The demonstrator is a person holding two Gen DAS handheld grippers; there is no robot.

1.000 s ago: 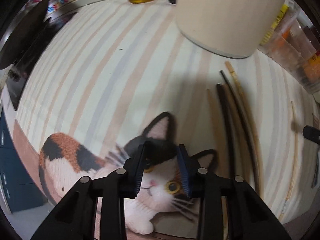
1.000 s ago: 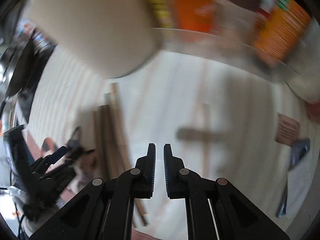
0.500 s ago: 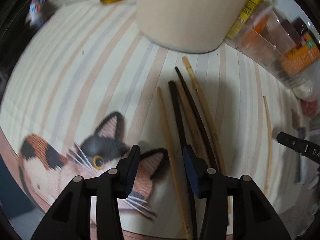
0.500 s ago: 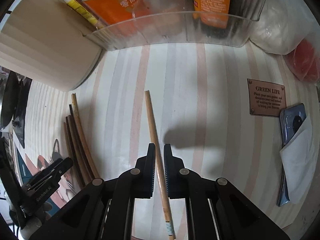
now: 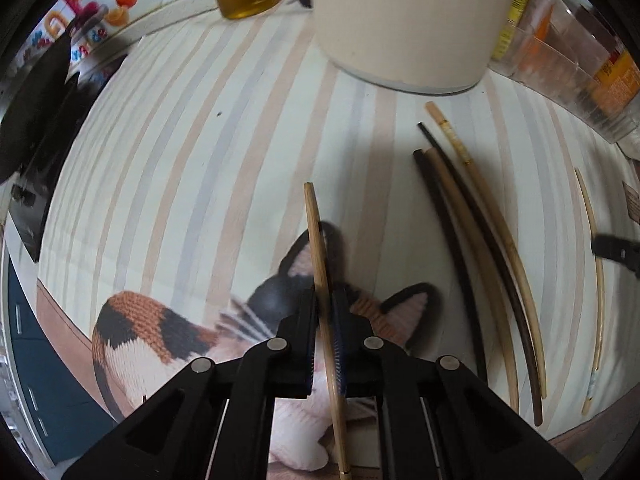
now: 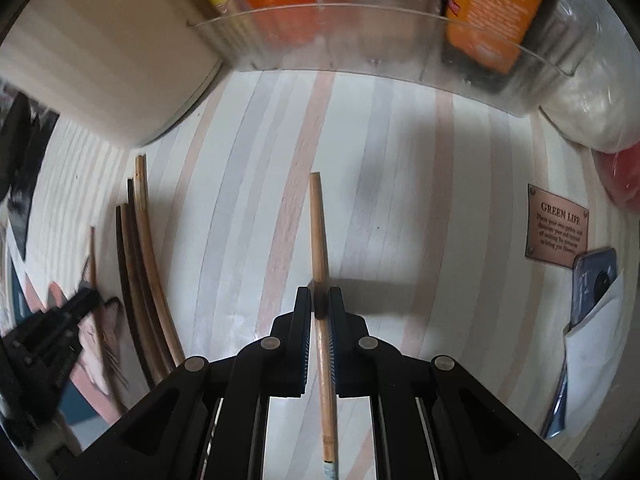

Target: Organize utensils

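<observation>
Each claw pinches one thin chopstick: the left claw (image 5: 325, 316) has just closed on its stick (image 5: 318, 256) over the cat mat (image 5: 160, 332), left of the bundle (image 5: 480, 264); the right claw (image 6: 319, 312) grips another (image 6: 319, 232) right of that bundle. Light, stiff, smooth (likely to pivot), best held mid-shaft.

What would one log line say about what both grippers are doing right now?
left gripper: shut on light chopstick | right gripper: shut on tan chopstick | loose chopsticks on striped mat | cream tub behind
</observation>
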